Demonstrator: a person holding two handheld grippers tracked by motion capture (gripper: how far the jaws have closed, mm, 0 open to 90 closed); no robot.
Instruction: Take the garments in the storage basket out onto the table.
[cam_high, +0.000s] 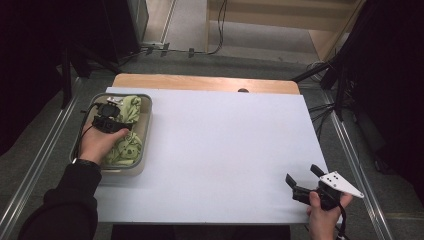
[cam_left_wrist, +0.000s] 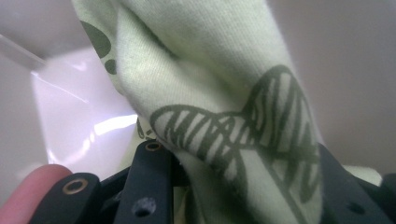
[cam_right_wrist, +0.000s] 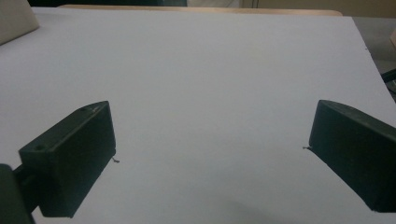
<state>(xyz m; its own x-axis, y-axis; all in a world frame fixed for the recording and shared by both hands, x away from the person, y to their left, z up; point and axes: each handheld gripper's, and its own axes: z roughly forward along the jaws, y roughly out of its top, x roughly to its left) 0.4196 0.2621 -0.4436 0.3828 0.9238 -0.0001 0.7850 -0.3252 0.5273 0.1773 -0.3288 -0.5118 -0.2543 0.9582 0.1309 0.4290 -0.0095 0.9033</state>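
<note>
nearest the person, at the bottom right of the high view, the right gripper (cam_high: 300, 181) is held in the right hand (cam_high: 324, 216) low over the front right part of the white table top (cam_high: 225, 150). its jaws stand wide apart with nothing between them; in the right gripper view they frame bare white surface. the grey three-cornered plate on top of it points toward the table's right edge.

farther in, on the left side, a dark sleeve (cam_high: 65, 205) leads up to the left hand (cam_high: 100, 144), which holds the left gripper (cam_high: 104, 121) down inside a shallow grey bin (cam_high: 146, 131). the bin sits at the left edge of the table, well apart from the right gripper. inside it lies a crumpled pale green cloth (cam_high: 129, 131) with a dark printed pattern. the left gripper's jaws are partly closed and have a fold of that cloth between them; in the left gripper view the cloth (cam_left_wrist: 219, 107) rises from between the two black jaws, pinched and bunched, with the pale wall of the bin behind it.

beyond the white top, a strip of bare wooden table (cam_high: 205, 83) shows along the far edge, and past that a grey floor with cables.
</note>
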